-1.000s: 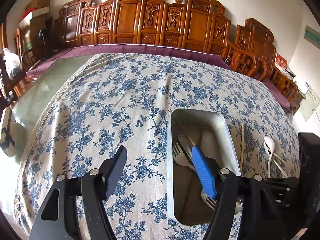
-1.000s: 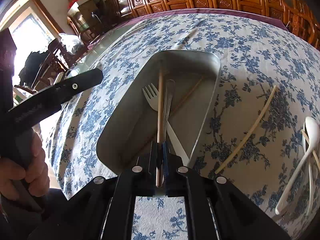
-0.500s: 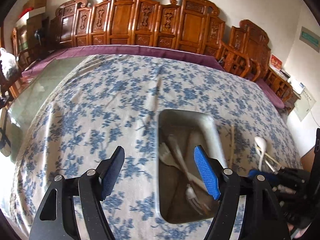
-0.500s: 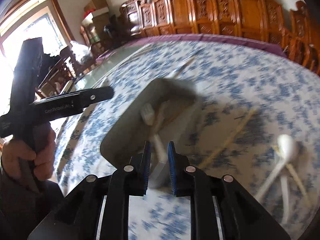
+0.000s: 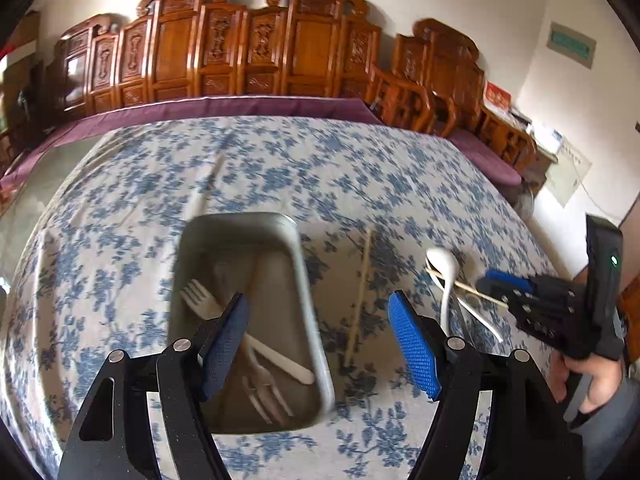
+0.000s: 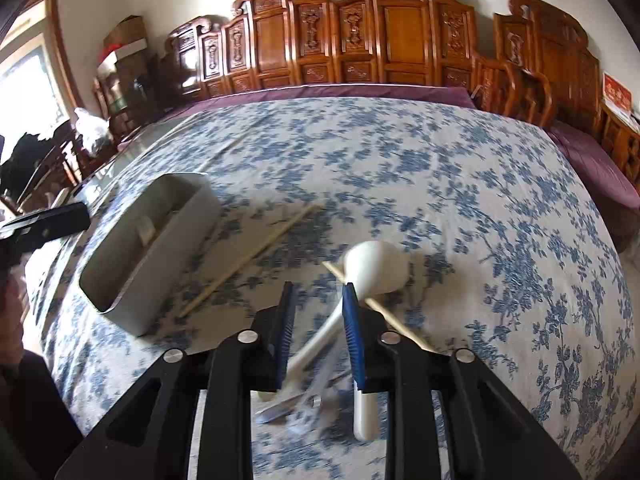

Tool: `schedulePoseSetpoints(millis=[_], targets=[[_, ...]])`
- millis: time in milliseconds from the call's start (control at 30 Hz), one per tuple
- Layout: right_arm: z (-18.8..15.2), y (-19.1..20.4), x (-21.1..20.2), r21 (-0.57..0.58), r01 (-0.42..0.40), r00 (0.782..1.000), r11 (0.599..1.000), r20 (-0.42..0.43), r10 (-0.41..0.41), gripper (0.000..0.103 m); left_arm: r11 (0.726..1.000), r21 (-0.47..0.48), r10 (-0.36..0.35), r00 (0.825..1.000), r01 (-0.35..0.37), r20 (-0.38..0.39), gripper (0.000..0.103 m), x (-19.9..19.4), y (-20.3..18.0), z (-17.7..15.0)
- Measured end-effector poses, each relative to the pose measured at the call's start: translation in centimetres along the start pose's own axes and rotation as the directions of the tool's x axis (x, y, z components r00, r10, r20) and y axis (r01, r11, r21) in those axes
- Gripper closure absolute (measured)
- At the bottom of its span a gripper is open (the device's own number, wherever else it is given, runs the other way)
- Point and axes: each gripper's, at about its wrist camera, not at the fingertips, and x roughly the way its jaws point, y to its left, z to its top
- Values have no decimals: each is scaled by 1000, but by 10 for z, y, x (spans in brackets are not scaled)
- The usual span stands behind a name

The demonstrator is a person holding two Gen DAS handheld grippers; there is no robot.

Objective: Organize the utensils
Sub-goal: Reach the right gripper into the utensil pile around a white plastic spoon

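A tray point(image 5: 308, 292) sits on the tablecloth point(image 5: 280, 168) with forks point(image 5: 200, 298) in it. At the tray's 3 o'clock lies a chopstick point(image 5: 360, 292); further on at 3 o'clock, a spoon point(image 5: 444, 268) lies across another chopstick point(image 5: 476, 290). Chairs point(image 5: 256, 44) stand at 12 o'clock, behind the table.

Metal tray point(image 5: 310, 320) holds a white fork point(image 5: 200, 300); a chopstick point(image 5: 360, 296) lies just right of it, white spoon point(image 5: 446, 276) further right.
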Motion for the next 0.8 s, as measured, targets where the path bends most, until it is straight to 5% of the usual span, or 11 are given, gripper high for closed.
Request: schedulePoseSetpoints(millis=[400,800], targets=[[-16,-7,43,10,-29,994,1000,-102,30,74,997,73,-14,998,18,-55,34,29,-50,-19],[-16,9,50,12,-47,992,999,-116,48,74,997,71,-18,997,24,-73,34,32,-47,-24]])
